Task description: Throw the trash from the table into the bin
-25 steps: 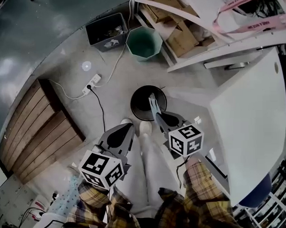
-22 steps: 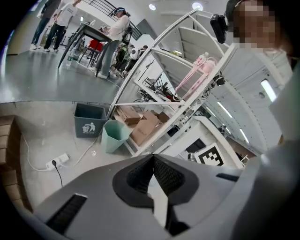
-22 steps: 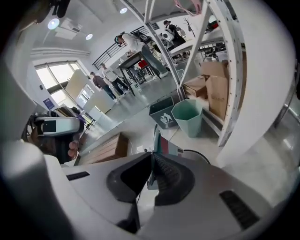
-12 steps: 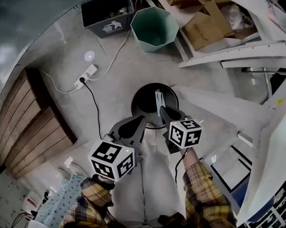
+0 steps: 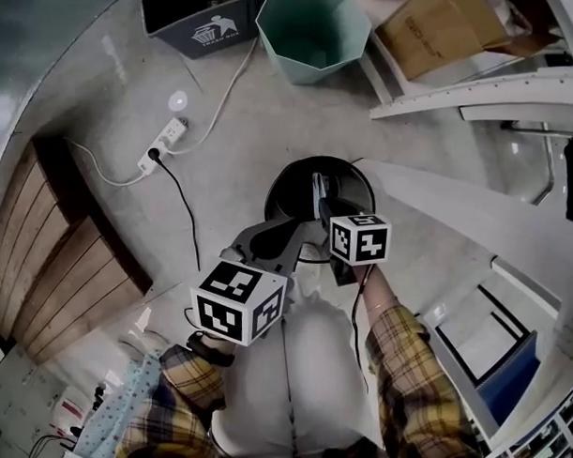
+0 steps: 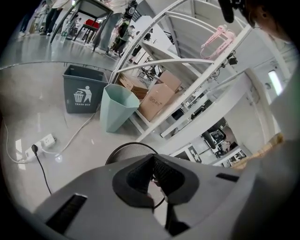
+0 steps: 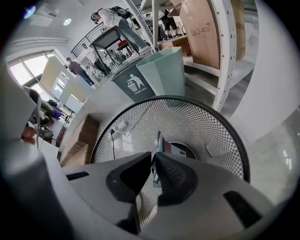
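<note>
- The right gripper (image 7: 153, 158) is pinching a thin flat packet (image 7: 161, 146), held upright over the mouth of the black mesh bin (image 7: 206, 123).
- The left gripper (image 6: 152, 158) has its jaws pressed together on nothing. In the head view it is at the bin's 7 o'clock side.
- A pale green bin (image 5: 315, 30) stands at 12 o'clock from the mesh bin, and a grey trash box (image 5: 200, 24) at 11.

L claw (image 6: 153, 158) shut | R claw (image 7: 154, 159) clamped | both aimed down
</note>
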